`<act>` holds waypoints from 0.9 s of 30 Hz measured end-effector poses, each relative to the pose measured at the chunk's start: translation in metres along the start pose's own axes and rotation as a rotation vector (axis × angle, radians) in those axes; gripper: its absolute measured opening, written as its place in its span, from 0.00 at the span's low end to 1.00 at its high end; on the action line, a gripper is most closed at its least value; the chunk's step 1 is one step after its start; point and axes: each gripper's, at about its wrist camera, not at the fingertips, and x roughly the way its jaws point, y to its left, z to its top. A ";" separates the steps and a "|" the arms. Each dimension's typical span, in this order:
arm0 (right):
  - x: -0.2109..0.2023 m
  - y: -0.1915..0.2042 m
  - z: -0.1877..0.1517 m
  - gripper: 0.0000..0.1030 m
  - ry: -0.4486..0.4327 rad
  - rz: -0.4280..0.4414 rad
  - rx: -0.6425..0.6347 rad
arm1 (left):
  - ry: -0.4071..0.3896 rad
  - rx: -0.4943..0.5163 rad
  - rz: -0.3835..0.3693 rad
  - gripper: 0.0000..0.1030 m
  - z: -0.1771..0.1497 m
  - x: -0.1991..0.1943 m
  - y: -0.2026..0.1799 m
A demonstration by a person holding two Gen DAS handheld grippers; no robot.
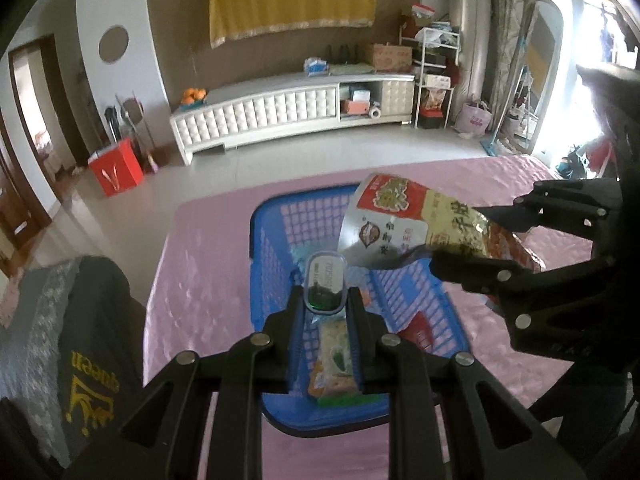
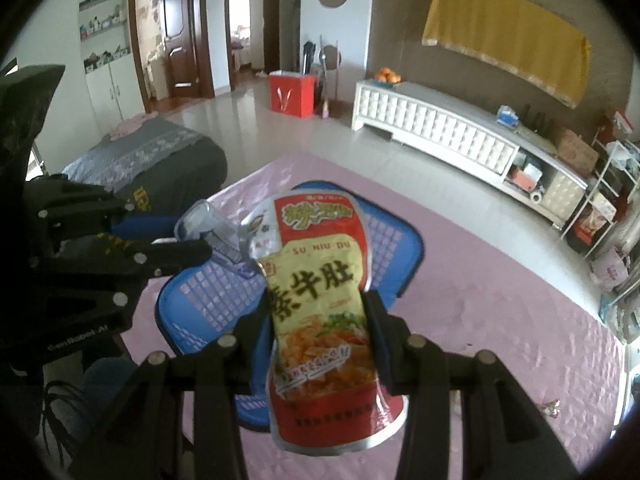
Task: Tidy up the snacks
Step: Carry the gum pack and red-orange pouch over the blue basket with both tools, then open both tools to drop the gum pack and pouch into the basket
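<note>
The red-and-yellow snack pouch (image 2: 320, 312) is held upright between the fingers of the right hand-held gripper (image 2: 320, 320), which are closed against its two sides about midway up; the pouch hangs in the air above the blue basket (image 2: 400, 248). In the left wrist view the same pouch (image 1: 416, 216) appears tilted over the basket's far right corner, clamped in the right hand-held gripper (image 1: 480, 240). The left hand-held gripper (image 1: 325, 304) is closed nearly all the way on a small clear packet (image 1: 326, 286) with a dark end, held just above the basket interior; from the right wrist view this packet (image 2: 212, 232) projects beyond the left hand-held gripper (image 2: 200, 250) beside the pouch. The blue basket (image 1: 276, 240) has lattice walls and rests on the counter (image 1: 200, 264), which is covered by a pink cloth. Inside the basket lie a pale green-and-white snack pack (image 1: 336, 364) near the front and a red packet (image 1: 418, 334) against the right wall. A dark garment with yellow lettering (image 1: 92, 364) lies left of the counter. Beyond the counter stand a white cabinet (image 1: 280, 108) and a red box (image 1: 116, 168) on the floor.
</note>
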 end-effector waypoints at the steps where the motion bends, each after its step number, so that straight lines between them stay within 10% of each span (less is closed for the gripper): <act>1: 0.003 0.001 0.001 0.46 0.006 0.001 0.000 | 0.009 -0.008 -0.005 0.17 -0.003 0.004 0.003; 21: 0.032 0.013 -0.002 0.46 0.079 0.024 0.004 | 0.087 -0.037 0.023 0.18 -0.023 0.042 0.016; 27: 0.029 0.013 -0.003 0.46 0.080 0.020 0.009 | 0.058 -0.067 0.040 0.41 -0.022 0.031 0.027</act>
